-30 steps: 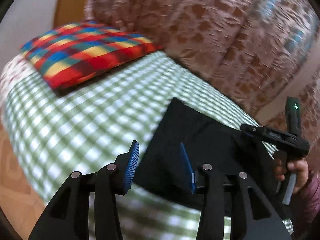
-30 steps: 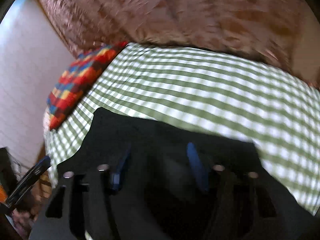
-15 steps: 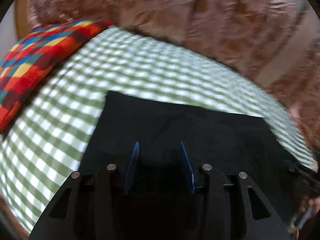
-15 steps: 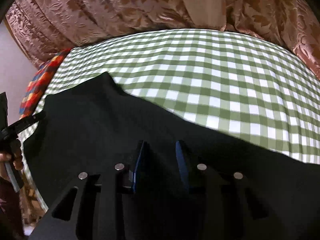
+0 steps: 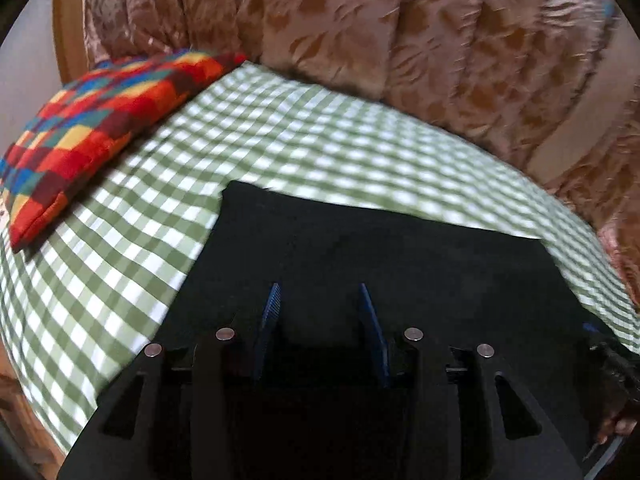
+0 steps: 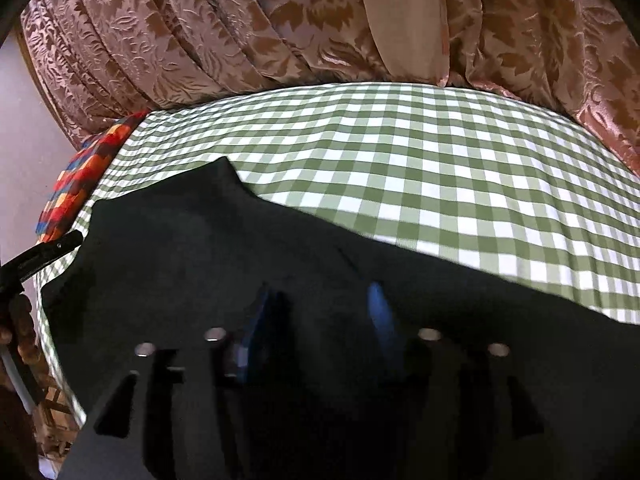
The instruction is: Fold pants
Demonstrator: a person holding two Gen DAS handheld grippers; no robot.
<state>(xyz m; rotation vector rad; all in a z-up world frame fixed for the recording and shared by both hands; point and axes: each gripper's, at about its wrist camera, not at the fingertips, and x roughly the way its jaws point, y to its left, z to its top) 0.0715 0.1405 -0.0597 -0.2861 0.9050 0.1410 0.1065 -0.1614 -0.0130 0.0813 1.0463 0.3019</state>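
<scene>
The black pants (image 5: 400, 256) are lying flat on the near part of the checked bed (image 5: 280, 132). The left gripper (image 5: 318, 308) is hovering over them with jaws apart, gripping nothing. The right gripper (image 6: 320, 304) has just been opening, its spread jaws standing over the cloth.

No words, labels, brands or numbers can be read in either view; the cloths beyond each claw bear only patterns: checks, coloured squares and leaves.

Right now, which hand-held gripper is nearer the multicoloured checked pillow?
Left. The left hand-held gripper hovers over the black pants with the pillow just beyond their edge; the right hand-held gripper is farther along the pants, pillow distant.
</scene>
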